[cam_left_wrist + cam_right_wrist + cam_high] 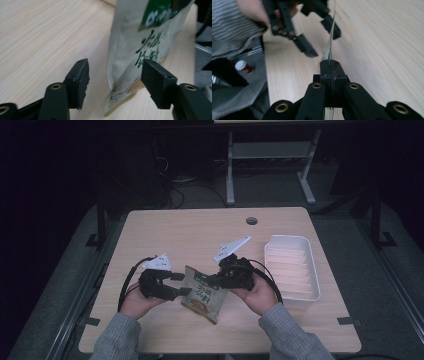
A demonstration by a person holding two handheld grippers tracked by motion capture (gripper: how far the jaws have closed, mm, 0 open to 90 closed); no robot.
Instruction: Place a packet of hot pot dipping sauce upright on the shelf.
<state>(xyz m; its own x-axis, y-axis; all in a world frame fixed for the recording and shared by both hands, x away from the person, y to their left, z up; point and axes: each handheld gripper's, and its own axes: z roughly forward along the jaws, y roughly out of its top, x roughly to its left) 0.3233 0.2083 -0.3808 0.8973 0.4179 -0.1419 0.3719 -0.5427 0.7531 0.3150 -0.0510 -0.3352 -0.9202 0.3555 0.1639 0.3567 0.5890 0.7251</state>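
Item one, nearest the lens: my right gripper, black moulded plastic with brass-ringed pivots, jaws pressed together on the thin top edge of the snack pouch. The pouch shows edge-on there, a pale sliver between the pads.

Item two: the snack pouch, glossy crinkled film, cream with a green band and dark green lettering, flat and roughly rectangular. It hangs from my right gripper above the wooden table, well to the left of the white tray. Its long axis runs from the clamped edge down toward me, slightly tilted.

Item three: my left gripper, same black plastic, blocky ridged pads. Its jaws stand apart with the pouch's lower corner between them, neither pad pressing on it.

Item four: my hands, grey knit sleeves, both left of the tray, each gripper angled inward at the pouch.

Item five: the white tray, ribbed rectangular plastic. The table is pale, straight-grained wood.
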